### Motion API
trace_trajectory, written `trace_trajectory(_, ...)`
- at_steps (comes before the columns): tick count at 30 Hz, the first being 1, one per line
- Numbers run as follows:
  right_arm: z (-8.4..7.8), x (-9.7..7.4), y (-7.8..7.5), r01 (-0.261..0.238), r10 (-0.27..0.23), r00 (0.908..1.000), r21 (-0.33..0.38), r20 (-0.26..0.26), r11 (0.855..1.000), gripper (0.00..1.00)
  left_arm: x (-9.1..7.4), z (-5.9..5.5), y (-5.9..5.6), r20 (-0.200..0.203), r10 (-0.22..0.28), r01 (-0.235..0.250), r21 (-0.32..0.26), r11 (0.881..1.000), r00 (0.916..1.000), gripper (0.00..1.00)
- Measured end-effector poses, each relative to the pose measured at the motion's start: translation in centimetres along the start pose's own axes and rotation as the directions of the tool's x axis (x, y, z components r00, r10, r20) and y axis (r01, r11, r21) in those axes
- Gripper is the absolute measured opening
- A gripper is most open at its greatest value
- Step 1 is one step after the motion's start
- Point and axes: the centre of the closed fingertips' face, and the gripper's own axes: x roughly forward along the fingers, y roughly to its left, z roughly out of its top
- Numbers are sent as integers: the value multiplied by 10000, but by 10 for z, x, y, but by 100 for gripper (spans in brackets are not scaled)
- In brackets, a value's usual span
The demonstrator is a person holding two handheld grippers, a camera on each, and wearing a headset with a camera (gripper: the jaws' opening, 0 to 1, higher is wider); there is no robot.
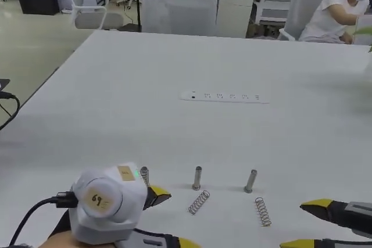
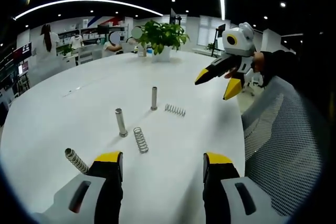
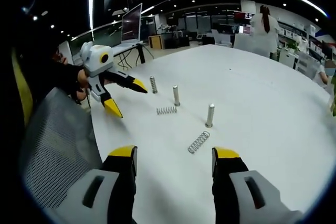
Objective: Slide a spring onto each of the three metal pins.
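We see a wide white table (image 1: 174, 68) with a white power strip (image 1: 224, 96) lying on it. Beyond its far edge, pale office chairs (image 1: 87, 10), a white cabinet (image 1: 235, 10) and a seated person (image 1: 331, 18) occupy a pale floor (image 1: 35, 50). A potted plant (image 2: 160, 36) stands at one end of the table, and curved light strips (image 2: 73, 2) cross the dark ceiling.

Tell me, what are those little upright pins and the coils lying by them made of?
The short upright grey pins look like metal: smooth, dull-silver shafts with a soft sheen. The thin grey coiled springs lying beside them seem to be bare metal wire, probably steel; which alloy, I cannot tell.
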Motion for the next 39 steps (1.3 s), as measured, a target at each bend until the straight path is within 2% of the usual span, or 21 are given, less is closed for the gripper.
trace_trajectory(4,2,-2,-1,189,-190,9998,33,84,9998,60,7,-2,6,-106,205,-206,-68,9998,9997,55)
trace_trajectory(11,3,-3,-2,256,-257,9995,98,155,9996,62,16,3,15,24,516,-515,-331,9981,9987,52)
trace_trajectory(25,-1,-6,-3,261,-269,9994,388,220,9989,69,42,-6,22,-536,862,-862,15,9963,9948,36)
trace_trajectory(35,-3,-6,-6,184,-188,9998,312,109,9993,71,48,-10,32,-733,1211,-1226,-169,9923,9899,24)
trace_trajectory(39,-4,-6,-7,185,-188,9998,301,98,9994,72,49,-11,34,-763,1259,-1282,-255,9914,9891,22)
